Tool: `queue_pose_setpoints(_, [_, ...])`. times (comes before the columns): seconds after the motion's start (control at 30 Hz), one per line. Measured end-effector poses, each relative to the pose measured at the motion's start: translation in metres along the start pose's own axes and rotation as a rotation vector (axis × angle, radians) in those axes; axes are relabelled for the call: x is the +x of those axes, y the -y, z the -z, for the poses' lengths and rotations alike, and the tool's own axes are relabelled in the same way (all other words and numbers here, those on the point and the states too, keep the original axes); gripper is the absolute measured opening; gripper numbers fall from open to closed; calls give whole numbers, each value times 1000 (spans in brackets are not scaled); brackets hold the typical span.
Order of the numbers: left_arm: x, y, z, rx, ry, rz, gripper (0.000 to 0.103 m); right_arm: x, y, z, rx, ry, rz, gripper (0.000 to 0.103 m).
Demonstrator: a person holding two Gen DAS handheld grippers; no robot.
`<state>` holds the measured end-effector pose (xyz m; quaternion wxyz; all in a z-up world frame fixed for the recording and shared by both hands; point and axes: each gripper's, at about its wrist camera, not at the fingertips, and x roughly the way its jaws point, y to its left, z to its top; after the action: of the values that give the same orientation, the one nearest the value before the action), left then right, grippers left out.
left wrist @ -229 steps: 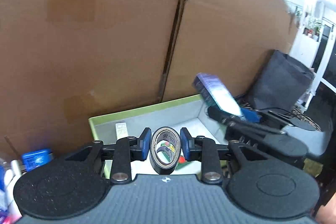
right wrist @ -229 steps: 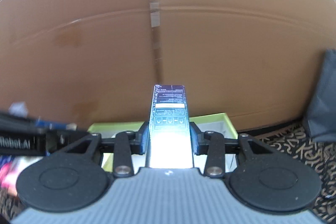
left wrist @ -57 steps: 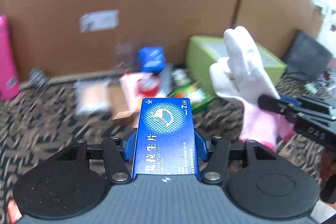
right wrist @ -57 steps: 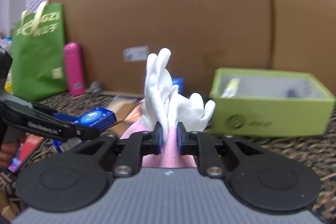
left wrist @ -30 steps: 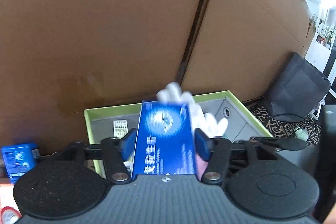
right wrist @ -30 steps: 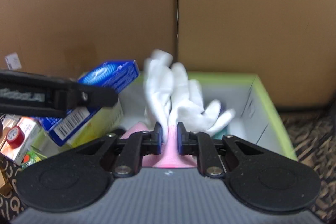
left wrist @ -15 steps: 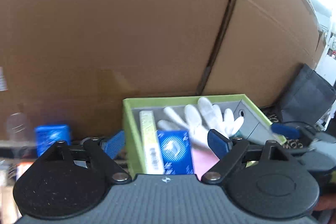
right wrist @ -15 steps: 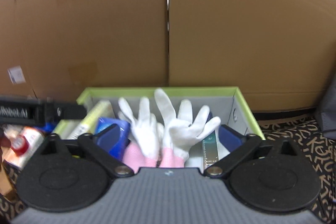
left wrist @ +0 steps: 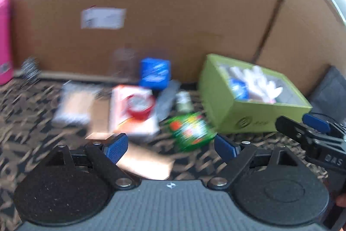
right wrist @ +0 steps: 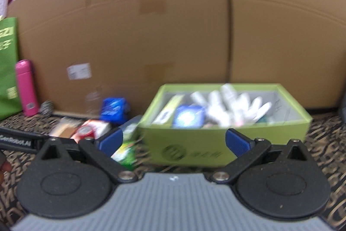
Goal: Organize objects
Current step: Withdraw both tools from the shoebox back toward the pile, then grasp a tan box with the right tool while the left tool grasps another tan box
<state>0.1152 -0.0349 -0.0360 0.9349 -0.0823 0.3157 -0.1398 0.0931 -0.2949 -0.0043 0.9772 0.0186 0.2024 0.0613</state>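
A lime green box [right wrist: 194, 151] stands on the patterned carpet, also in the left wrist view [left wrist: 218, 96]. Inside it lie white gloves [right wrist: 235, 107], a blue box [right wrist: 188, 116] and a yellow-green carton [right wrist: 167, 109]. My left gripper [left wrist: 172, 147] is open and empty, above loose items left of the box. My right gripper [right wrist: 174, 142] is open and empty, in front of the box's near wall. It also shows at the right edge of the left wrist view [left wrist: 313, 129].
Loose on the carpet: a green packet [left wrist: 190, 131], a white-and-red pack [left wrist: 134, 109], a blue box [left wrist: 154, 73], a tan card [left wrist: 144, 161], a wrapped flat pack [left wrist: 75, 103]. A pink bottle [right wrist: 26, 88] and green bag [right wrist: 7, 66] stand left. Cardboard walls [right wrist: 173, 25] are behind.
Both grippers have pulled back from the green box, open and empty. The left one has swung left towards the loose items. The blue box and gloves stay inside the green box.
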Motion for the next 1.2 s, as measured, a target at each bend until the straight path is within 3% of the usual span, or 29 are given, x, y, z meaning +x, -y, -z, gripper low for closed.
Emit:
queue_pose_setpoints(0.13, [-11,-40,26,-90,-36,-68,90,-3,-33,29,5,-52,-137,103])
queue_pose_setpoints(0.23, [-14,-64,34,-133,-50,-118,90,11,-63,43,-77,-130,-276,103])
queue_pose_setpoints(0.4, [-15,-78,33,-101,-27,-171,90,29,-108,44,-236,-134,-358,98])
queue_pose_setpoints(0.47, [-10,-80,27,-96,-19,-165,90,42,-120,42,-263,-149,-367,90])
queue_pose_setpoints(0.57, [-1,-77,19,-70,-6,-173,90,57,-134,43,-299,-198,-360,67])
queue_pose_setpoints(0.63, [9,-74,12,-47,-8,-179,90,62,-138,47,-307,-233,-366,38])
queue_pose_setpoints(0.9, [60,-68,-14,4,-33,-222,90,26,-134,65,-269,-249,-313,35])
queue_pose_setpoints(1.0, [70,-76,-18,-36,-40,-225,90,9,-130,70,-228,-263,-298,35])
queue_pose_setpoints(1.07, [70,-83,-19,-75,-46,-194,84,1,-130,73,-206,-270,-307,34])
queue_pose_setpoints(1.17, [64,-89,-18,-98,-52,-119,54,-7,-132,77,-192,-281,-337,32])
queue_pose_setpoints(1.2, [62,-89,-18,-103,-69,-104,37,-9,-135,78,-191,-281,-342,32])
